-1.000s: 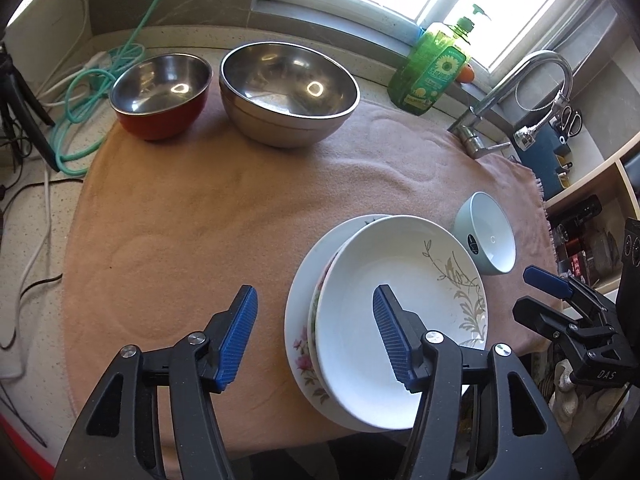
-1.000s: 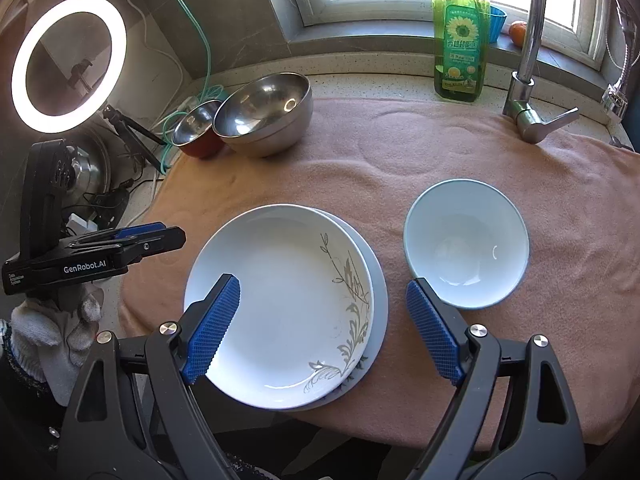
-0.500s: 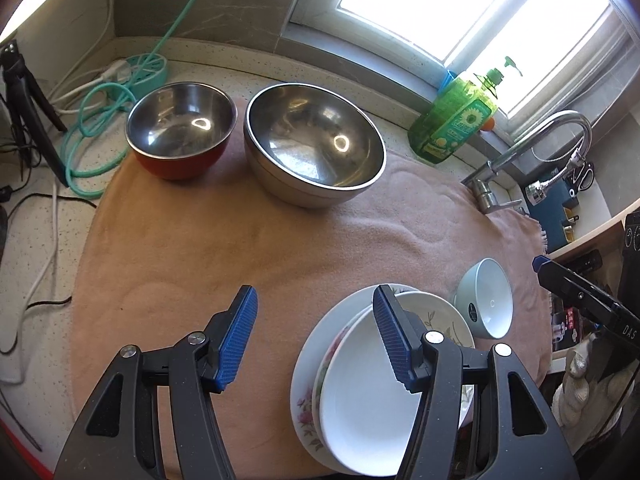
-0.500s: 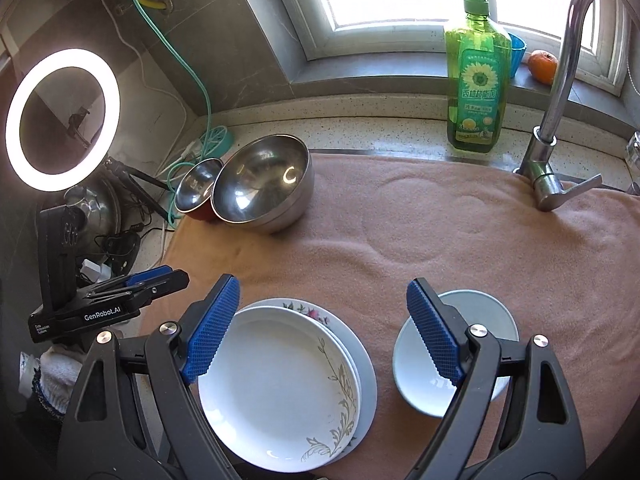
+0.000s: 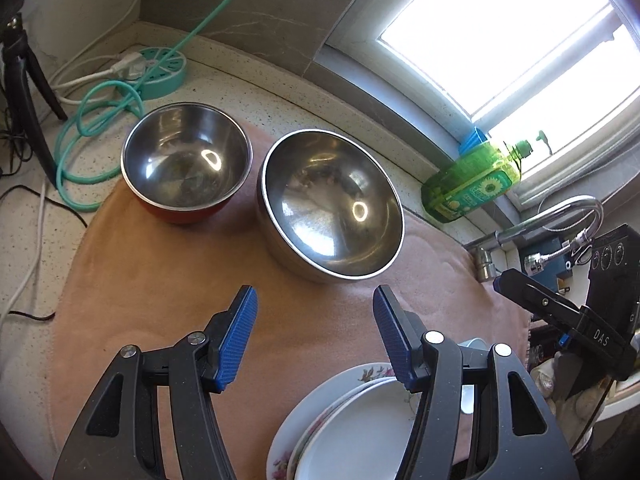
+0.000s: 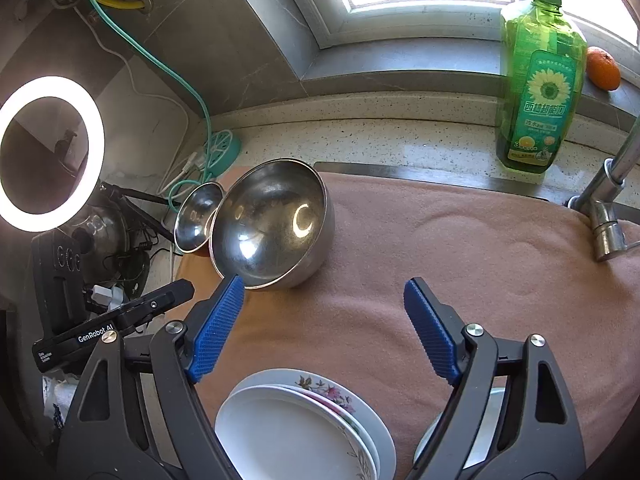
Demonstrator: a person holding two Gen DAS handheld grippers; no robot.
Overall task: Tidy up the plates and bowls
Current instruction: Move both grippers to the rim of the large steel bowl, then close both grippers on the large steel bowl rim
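A stack of white plates (image 5: 352,432) lies on the pink cloth at the near edge; it shows in the right wrist view (image 6: 296,428) too. A small pale bowl (image 6: 486,432) sits right of it, mostly hidden behind the right finger. A large steel bowl (image 5: 332,206) and a smaller steel bowl with a red outside (image 5: 186,162) stand at the back; both appear in the right wrist view, large bowl (image 6: 272,224), small bowl (image 6: 196,216). My left gripper (image 5: 314,334) is open and empty above the cloth. My right gripper (image 6: 326,330) is open and empty.
A green soap bottle (image 6: 538,80) and an orange (image 6: 602,68) stand by the window. A tap (image 6: 610,200) rises at the right. A teal hose (image 5: 100,136) and cables lie at the back left. A ring light (image 6: 48,152) stands left.
Both grippers have lifted and tilted up toward the back. The plates and pale bowl have slid to the bottom of both views; the steel bowls look nearer. Nothing was grasped.
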